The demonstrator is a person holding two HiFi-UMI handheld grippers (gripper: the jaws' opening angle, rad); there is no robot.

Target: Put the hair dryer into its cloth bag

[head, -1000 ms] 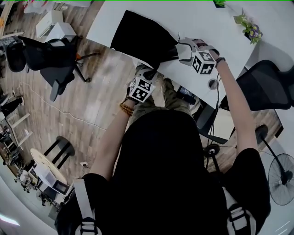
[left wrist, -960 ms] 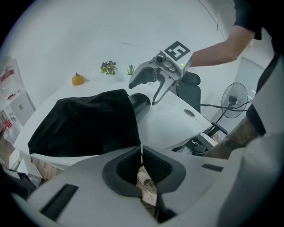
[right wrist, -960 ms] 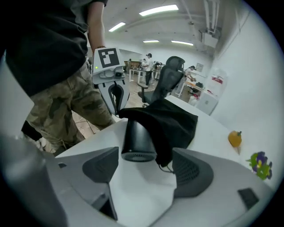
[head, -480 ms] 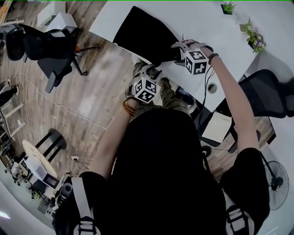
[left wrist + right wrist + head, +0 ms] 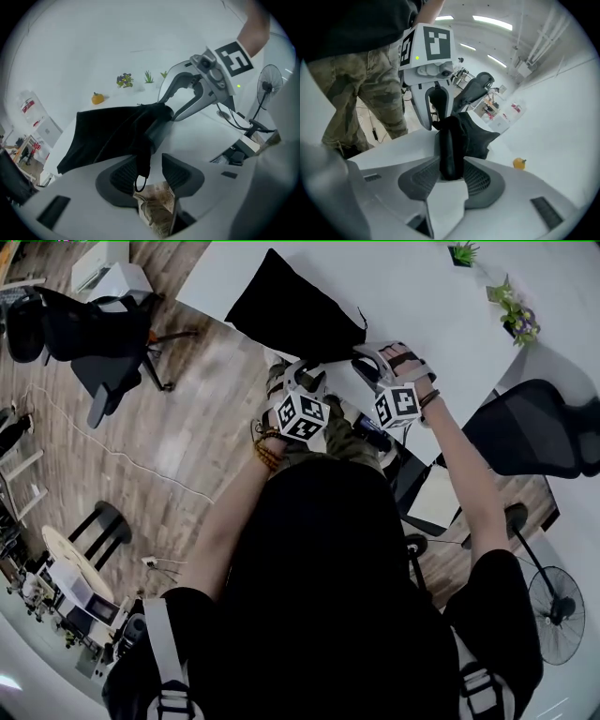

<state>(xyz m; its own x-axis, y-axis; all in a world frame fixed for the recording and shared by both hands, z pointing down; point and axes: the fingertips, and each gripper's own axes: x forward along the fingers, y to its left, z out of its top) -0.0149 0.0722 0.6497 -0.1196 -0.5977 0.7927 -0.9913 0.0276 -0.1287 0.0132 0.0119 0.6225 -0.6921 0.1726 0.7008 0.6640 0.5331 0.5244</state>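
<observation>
The packing looks near its end; the cloth bag (image 5: pixel 295 310) lies bulging on the table (image 5: pixel 450 315), and the hair dryer shows nowhere outside it, so it is probably inside. The left gripper (image 5: pixel 152 169) has just been opening its jaws; they stand apart, with the drawstring (image 5: pixel 140 180) hanging loose between them. The right gripper (image 5: pixel 451 176) has just been closing and pinches the bag's bunched mouth. The next move likely calls for retaking the cord and pulling it tight against that pinch.

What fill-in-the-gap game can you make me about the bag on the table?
The cloth bag is ___ in colour. It lies on a ___ table. Near the table's far corner, a potted plant has ___ flowers.
Missing words: black, white, purple.
</observation>
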